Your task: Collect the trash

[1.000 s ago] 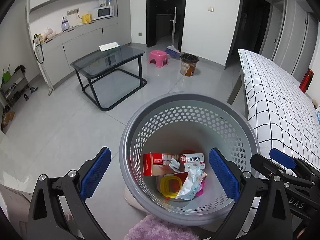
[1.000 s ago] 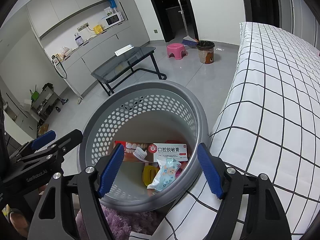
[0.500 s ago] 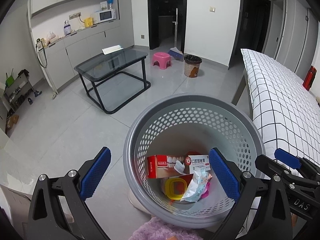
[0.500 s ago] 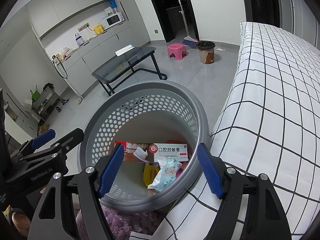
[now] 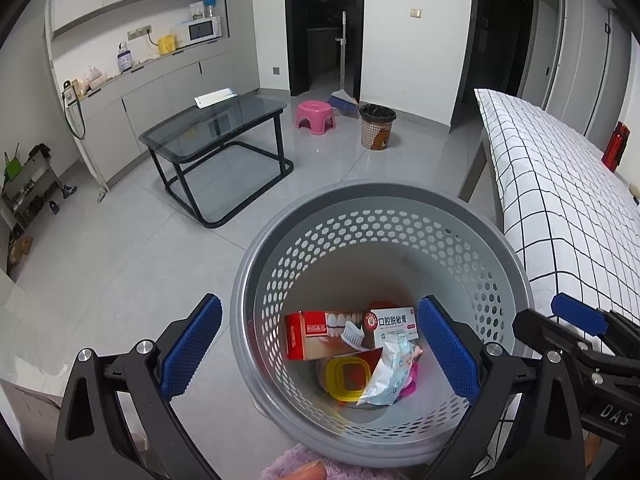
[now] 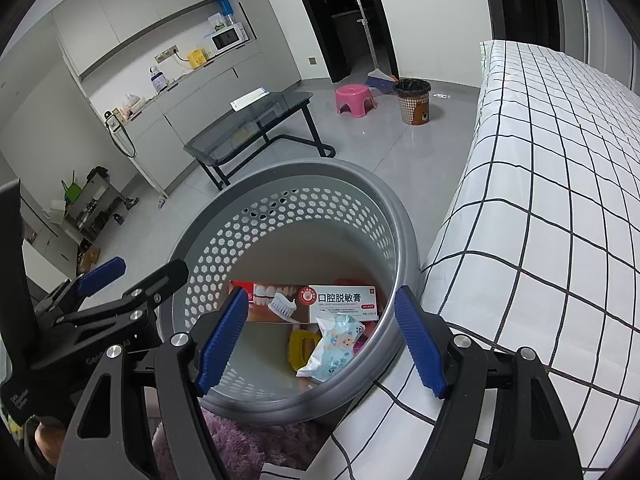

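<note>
- While both of my tools hang above the grey perforated basket [image 5: 384,216], nothing is held: my left gripper [image 5: 318,350] has its blue pads spread wide with the basket's mouth between them, empty.
- Inside, on the basket's bottom, the trash lies heaped. At the left end sits the toothpaste box [image 5: 332,334], red at one end and white at the other, lying flat across the far side of the bottom.
- Below it, a yellow lid [image 5: 344,376] rests partly under the box, and just right of it lies a pale blue wipes packet [image 5: 390,372], touching the box's near edge.
- I judge the box light and stiff, easily crushed, best pinched across its narrow sides. The packet looks soft and slick, so I would take it by a crimped end.
- Readable writing: the box's white panel carries "口腔脱敏膏", and the right tool's body, seen from the left view, shows "DAS".
- My right gripper [image 6: 322,338] is likewise spread and empty, over the basket's edge beside the checked bedsheet [image 6: 560,200].
</note>
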A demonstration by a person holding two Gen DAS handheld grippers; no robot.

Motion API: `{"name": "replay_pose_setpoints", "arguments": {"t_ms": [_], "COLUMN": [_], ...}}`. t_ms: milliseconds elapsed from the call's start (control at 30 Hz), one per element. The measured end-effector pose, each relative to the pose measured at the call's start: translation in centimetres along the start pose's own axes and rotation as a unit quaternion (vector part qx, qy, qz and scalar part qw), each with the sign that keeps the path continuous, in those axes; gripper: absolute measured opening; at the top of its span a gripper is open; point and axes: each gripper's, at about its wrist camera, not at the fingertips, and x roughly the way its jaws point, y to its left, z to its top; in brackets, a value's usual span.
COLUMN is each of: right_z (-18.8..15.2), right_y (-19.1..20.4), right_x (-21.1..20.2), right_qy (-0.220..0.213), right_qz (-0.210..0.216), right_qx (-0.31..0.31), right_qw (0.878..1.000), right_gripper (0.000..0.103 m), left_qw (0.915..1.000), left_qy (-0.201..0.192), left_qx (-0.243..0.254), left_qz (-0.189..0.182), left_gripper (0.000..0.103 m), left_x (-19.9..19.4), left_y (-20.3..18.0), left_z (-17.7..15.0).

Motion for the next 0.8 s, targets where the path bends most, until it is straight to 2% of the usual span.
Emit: {"name": "replay_pose_setpoints", "arguments": {"t_ms": [800], "right_z": [0.2], "right_y": [-0.5], "right_x": [0.0], "right_qy": [-0.003], "right_qz": [-0.003], "right_qx": [-0.002], "right_qw": [1.0], "right_gripper": [0.072], "left_qw": [1.0], "left_qy": [-0.008], "left_qx": [-0.004], "left_qz": [0.002], "left_gripper": [0.097], "left_x": [-1.0], "left_y": [0.6], "left_z": [0.1]}}
